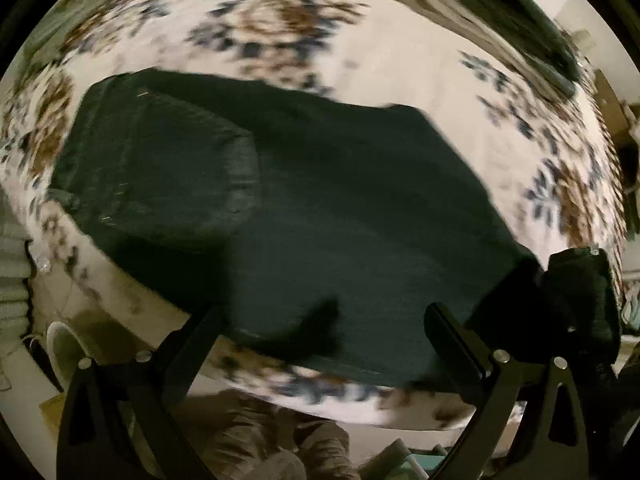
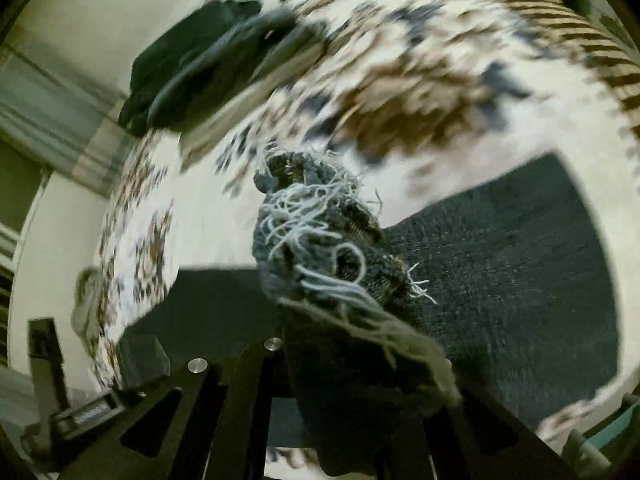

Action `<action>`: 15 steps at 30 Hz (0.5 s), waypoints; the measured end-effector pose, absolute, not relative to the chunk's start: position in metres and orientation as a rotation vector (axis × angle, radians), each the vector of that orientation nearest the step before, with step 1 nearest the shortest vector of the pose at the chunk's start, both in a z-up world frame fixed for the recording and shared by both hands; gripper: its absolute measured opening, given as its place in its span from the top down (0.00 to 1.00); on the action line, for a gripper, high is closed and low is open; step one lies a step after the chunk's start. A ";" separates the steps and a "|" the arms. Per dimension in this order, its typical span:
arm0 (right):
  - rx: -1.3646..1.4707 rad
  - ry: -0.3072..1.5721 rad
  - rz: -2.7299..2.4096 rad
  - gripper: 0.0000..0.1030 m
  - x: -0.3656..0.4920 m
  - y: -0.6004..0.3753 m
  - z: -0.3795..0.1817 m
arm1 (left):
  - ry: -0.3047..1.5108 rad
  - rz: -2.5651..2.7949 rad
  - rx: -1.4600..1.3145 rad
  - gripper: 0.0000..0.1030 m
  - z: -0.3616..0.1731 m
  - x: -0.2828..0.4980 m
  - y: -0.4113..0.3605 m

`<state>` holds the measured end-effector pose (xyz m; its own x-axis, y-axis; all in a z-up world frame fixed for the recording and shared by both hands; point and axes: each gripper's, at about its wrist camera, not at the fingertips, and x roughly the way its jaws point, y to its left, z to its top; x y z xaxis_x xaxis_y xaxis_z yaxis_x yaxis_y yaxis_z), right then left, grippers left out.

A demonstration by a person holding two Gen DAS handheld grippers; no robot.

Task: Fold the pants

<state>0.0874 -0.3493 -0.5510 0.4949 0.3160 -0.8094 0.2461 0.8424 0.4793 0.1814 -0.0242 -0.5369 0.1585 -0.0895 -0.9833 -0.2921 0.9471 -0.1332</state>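
Observation:
Dark pants (image 1: pixel 304 216) lie spread on a white bedcover with a blue-brown flower print (image 1: pixel 400 60); a back pocket shows at the left. My left gripper (image 1: pixel 324 320) is open above the pants' near edge, its fingers (image 1: pixel 452 336) wide apart and holding nothing. My right gripper (image 2: pixel 344 320) is shut on a frayed hem of the pants (image 2: pixel 320 236), bunched with loose pale threads and lifted above the rest of the dark fabric (image 2: pixel 500 264). The right gripper also shows in the left wrist view (image 1: pixel 576 300) at the pants' right end.
A second dark garment (image 2: pixel 192 60) lies at the far edge of the bedcover, also in the left wrist view (image 1: pixel 512 20). The bed's near edge (image 1: pixel 352 404) drops to the floor, where clutter and a white round object (image 1: pixel 64 344) sit.

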 end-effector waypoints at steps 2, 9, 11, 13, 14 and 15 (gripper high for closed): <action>0.572 1.101 0.077 0.93 0.096 -0.327 -0.567 | 1.415 0.172 -0.339 0.00 -0.540 0.176 -0.008; 0.382 1.295 0.154 0.66 0.111 -0.238 -0.613 | 1.408 0.190 -0.374 0.00 -0.541 0.170 0.009; 0.412 1.334 0.236 0.35 0.116 -0.233 -0.612 | 1.393 0.180 -0.384 0.00 -0.536 0.172 0.009; 0.479 1.327 0.277 0.19 0.112 -0.243 -0.598 | 1.377 0.166 -0.389 0.00 -0.528 0.168 0.014; 0.508 1.304 0.271 0.17 0.107 -0.254 -0.589 | 1.371 0.158 -0.391 0.00 -0.527 0.170 0.012; 0.523 1.289 0.256 0.17 0.102 -0.264 -0.581 | 1.366 0.147 -0.396 0.00 -0.527 0.172 0.009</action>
<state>0.1024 -0.2643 -0.5815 0.2709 0.4634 -0.8437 0.1053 0.8570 0.5045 0.1717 0.0085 -0.5269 0.2060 -0.1255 -0.9705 -0.3294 0.9250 -0.1895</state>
